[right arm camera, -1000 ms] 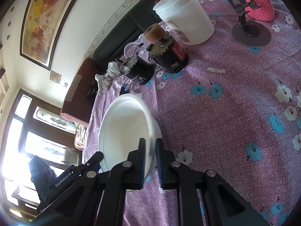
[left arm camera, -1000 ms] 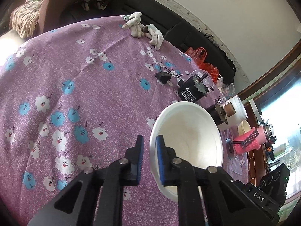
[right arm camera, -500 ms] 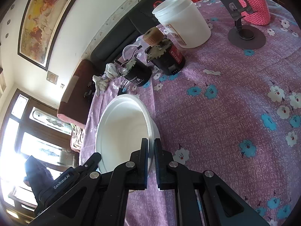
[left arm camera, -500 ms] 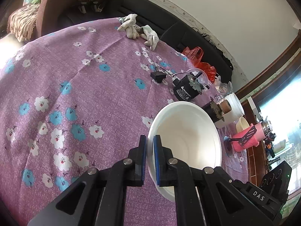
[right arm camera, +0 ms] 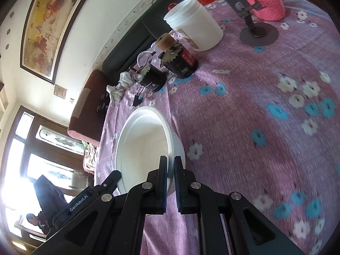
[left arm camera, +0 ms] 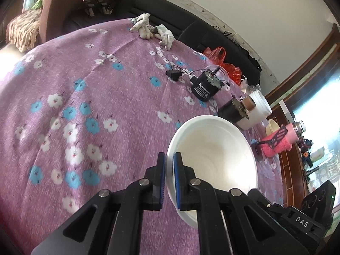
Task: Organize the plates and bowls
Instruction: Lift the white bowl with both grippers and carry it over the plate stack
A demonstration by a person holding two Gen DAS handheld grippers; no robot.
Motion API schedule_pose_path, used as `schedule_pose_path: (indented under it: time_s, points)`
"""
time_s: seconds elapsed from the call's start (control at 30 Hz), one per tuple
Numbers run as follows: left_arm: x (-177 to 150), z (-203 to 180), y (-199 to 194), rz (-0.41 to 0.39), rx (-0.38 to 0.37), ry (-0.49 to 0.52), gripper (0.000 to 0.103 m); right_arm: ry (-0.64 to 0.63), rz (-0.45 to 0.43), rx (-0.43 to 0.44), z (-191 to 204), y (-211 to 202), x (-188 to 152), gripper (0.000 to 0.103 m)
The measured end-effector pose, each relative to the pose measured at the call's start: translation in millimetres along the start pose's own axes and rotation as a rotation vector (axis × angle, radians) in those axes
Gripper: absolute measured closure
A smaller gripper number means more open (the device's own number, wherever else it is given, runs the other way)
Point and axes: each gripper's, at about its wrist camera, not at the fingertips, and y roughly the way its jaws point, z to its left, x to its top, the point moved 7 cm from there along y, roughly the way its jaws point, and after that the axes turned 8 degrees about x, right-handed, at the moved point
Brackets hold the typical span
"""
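Two grippers hold one white bowl [left arm camera: 214, 161] between them, each pinching the rim on an opposite side. On the left, the left gripper [left arm camera: 169, 166] has its jaws closed on the bowl's near-left rim, one blue pad [left arm camera: 162, 182] outside the wall and the other inside. The bowl appears lifted and tilted above the purple flowered surface [left arm camera: 85, 106], though whether its base is clear of the cloth is hard to tell. Further right, the right gripper [right arm camera: 170, 170] has its jaws closed on the opposite rim, again one finger inside and one outside. Beyond stand a black motor [right arm camera: 152, 78], a white tub [right arm camera: 195, 25] and a pink cup [right arm camera: 265, 2]. The step in hand seems to be carrying the bowl; no plates or stack show, so the next move calls for keeping both grips level and finding a resting place
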Motion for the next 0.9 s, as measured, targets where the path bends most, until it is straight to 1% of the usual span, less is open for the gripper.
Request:
schedule_pose_path:
  time_s: [0.23, 0.37, 0.53, 0.7, 0.9]
  points:
    - [-22, -1, -38, -0.026, -0.011, 0.047, 0.096, -0.011, -0.029, 0.022, 9, -37, -29, 0.096]
    - [-30, 0, -74, -0.084, -0.013, 0.082, 0.096, -0.042, -0.05, 0.046, 26, -62, -48, 0.096]
    - [-35, 10, -114, -0.143, -0.021, 0.089, 0.096, -0.09, -0.074, 0.078, 54, -87, -67, 0.096]
    - [-36, 34, -159, -0.217, -0.015, 0.076, 0.096, -0.154, -0.079, 0.11, 90, -100, -93, 0.096]
    - [-35, 71, -203, -0.289, 0.002, 0.049, 0.096, -0.214, -0.058, 0.152, 131, -96, -123, 0.095]
